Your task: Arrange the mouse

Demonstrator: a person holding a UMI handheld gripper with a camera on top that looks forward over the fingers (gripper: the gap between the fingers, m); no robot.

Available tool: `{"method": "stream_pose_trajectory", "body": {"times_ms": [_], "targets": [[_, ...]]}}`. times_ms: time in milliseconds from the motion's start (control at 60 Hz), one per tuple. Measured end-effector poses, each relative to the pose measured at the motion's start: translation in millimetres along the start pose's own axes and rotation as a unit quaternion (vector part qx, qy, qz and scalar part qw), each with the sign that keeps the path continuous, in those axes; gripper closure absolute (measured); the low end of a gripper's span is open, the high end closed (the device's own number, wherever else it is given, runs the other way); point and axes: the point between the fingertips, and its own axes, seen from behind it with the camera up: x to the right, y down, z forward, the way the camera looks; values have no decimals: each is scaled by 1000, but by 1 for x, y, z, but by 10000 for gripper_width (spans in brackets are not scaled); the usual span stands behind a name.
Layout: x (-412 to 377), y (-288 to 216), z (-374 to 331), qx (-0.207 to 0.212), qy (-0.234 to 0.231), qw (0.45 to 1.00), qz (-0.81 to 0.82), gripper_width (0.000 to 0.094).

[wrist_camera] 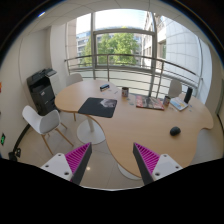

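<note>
**Mouse not yet reached**

My gripper (112, 160) hangs in the air with its two fingers spread wide and nothing between the pink pads (78, 157). Beyond the fingers stands a curved wooden table (120, 125). A small dark shape near its right end, well apart from my fingers, looks like the mouse (175, 131), though it is too small to be sure. Across the table lies a dark mouse mat (98, 106), far from the mouse. A white chair (42, 121) stands to the left, a printer (42, 88) behind it. I judge the task barely begun: approach, grasp and placing all remain.
</note>
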Motion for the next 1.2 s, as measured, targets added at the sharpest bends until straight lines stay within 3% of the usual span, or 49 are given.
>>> {"method": "stream_pose_trajectory", "body": {"times_ms": [133,300,417,583,767,950,1200], "targets": [[28,28,9,-27,21,999,26,90],[136,86,58,-57,63,995,58,89],[220,108,96,-57,101,991,69,91],[325,97,173,-15,133,989,64,81],[398,79,251,-1,139,986,89,85],[439,71,301,-18,150,980,126,81],[461,37,343,-1,157,981,113,134]]}}
